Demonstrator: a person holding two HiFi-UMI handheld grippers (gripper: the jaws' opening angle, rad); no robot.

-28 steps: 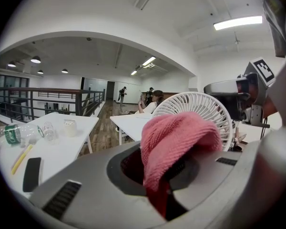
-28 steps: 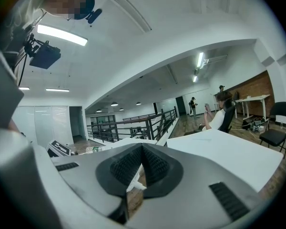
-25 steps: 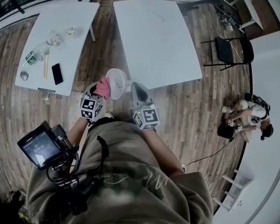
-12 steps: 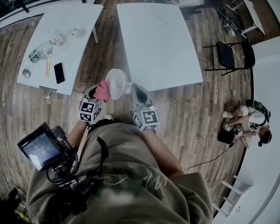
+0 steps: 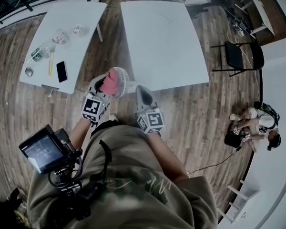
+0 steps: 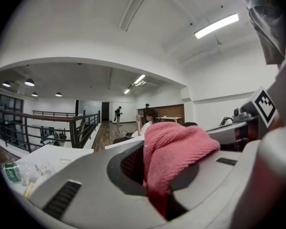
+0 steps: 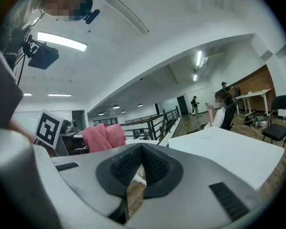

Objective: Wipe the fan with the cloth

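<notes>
The left claw is clamping the pink cloth, which is covering most of the face of the white fan. The fan is sitting above the wooden floor, near the tables' front edges. The right claw is resting just beside the fan, jaws closed together; whether it is pinching any part of the fan is unclear. On the left table, a clear bottle is lying near a clear cup; their contents are not showing.
</notes>
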